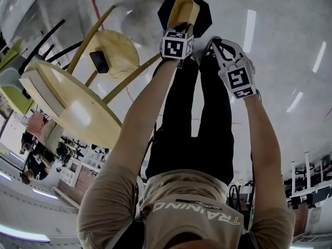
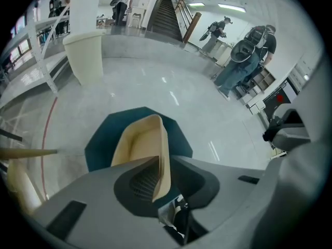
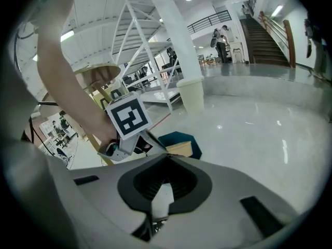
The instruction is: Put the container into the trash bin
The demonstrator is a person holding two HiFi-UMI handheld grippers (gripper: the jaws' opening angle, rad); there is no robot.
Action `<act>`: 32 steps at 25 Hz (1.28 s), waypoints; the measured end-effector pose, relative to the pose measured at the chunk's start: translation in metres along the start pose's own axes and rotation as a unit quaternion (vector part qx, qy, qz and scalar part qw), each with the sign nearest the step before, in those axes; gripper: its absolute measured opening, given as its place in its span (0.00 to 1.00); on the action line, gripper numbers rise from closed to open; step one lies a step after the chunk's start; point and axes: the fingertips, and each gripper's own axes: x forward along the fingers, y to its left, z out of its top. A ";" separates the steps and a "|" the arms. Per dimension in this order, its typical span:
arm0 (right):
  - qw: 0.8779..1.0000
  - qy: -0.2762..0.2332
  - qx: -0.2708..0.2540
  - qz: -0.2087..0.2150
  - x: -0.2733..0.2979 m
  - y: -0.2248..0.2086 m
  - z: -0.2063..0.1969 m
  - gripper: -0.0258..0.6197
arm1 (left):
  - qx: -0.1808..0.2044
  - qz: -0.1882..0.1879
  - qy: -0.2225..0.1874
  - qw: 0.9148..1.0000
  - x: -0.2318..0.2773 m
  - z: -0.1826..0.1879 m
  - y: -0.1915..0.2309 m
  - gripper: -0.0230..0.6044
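Shirt [image 1: 192, 206]: tan, with printed lettering, right under the head camera; black trousers [image 1: 197, 123] run from it toward twelve o'clock.
Left tool [image 2: 162, 160]: narrow, its jaws closed on the thin wall of the container; in the head view we see it at twelve o'clock, pointing steeply down.
Container [image 2: 140, 144]: beige and open-sided (a shallow tray shape), gripped by one edge and hanging straight over the trash bin; whether it touches the bin we cannot tell.
Trash bin [image 2: 101, 139]: dark teal, eight-sided, standing on the pale glossy floor [image 1: 280, 113] at twelve o'clock, beyond our legs.
Right tool [image 3: 167, 157]: jaws together, nothing between them; at one o'clock, just beside the left tool, aimed toward the bin.
Tabletop [image 1: 72, 105]: round, wooden, at nine o'clock; a smaller round top [image 1: 122, 43] at eleven o'clock carries a small black object [image 1: 98, 61].
People [image 2: 249, 56]: standing well apart from the bin, at one o'clock in the left gripper view.
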 end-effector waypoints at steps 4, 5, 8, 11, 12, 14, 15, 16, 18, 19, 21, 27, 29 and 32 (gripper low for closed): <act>1.000 0.002 0.004 0.006 0.002 -0.004 -0.005 0.04 | -0.003 0.006 0.003 1.000 0.006 0.002 0.004 0.20; 1.000 0.003 0.006 0.005 0.001 -0.006 -0.005 0.04 | -0.007 0.007 0.004 1.000 0.005 0.001 0.006 0.20; 1.000 0.002 0.006 0.002 -0.001 -0.010 -0.004 0.04 | -0.020 0.007 0.004 1.000 0.000 0.001 0.007 0.20; 1.000 0.001 0.007 -0.002 -0.009 -0.017 -0.002 0.04 | -0.021 0.003 0.004 1.000 -0.007 0.000 -0.003 0.19; 1.000 0.000 0.008 -0.003 -0.015 -0.019 -0.001 0.04 | -0.018 0.003 0.004 1.000 -0.010 0.000 -0.008 0.19; 1.000 -0.002 0.007 -0.005 -0.023 -0.021 0.005 0.04 | -0.015 0.003 0.001 1.000 -0.020 0.003 -0.016 0.16; 1.000 -0.003 0.006 -0.007 -0.026 -0.020 0.010 0.04 | -0.013 0.004 -0.002 1.000 -0.026 0.005 -0.017 0.14; 1.000 -0.005 0.005 -0.008 -0.028 -0.018 0.015 0.04 | -0.012 0.003 -0.006 1.000 -0.033 0.008 -0.017 0.14; 1.000 -0.010 0.005 -0.012 -0.036 -0.014 0.028 0.04 | -0.006 -0.001 -0.015 1.000 -0.048 0.015 -0.021 0.13; 1.000 -0.014 0.005 -0.014 -0.041 -0.012 0.035 0.04 | -0.001 -0.004 -0.021 1.000 -0.056 0.020 -0.025 0.06; 1.000 -0.020 0.006 -0.018 -0.053 -0.007 0.052 0.04 | 0.007 -0.011 -0.033 0.999 -0.077 0.031 -0.032 0.04; 0.998 -0.054 -0.003 -0.039 -0.097 0.019 0.110 0.04 | 0.010 -0.027 -0.074 0.997 -0.152 0.054 -0.051 0.04; 0.996 -0.068 0.008 -0.050 -0.118 0.025 0.129 0.04 | 0.005 -0.033 -0.095 0.995 -0.181 0.064 -0.064 0.04; 0.995 -0.073 0.027 -0.066 -0.147 0.042 0.150 0.04 | -0.002 -0.041 -0.123 0.992 -0.231 0.071 -0.082 0.04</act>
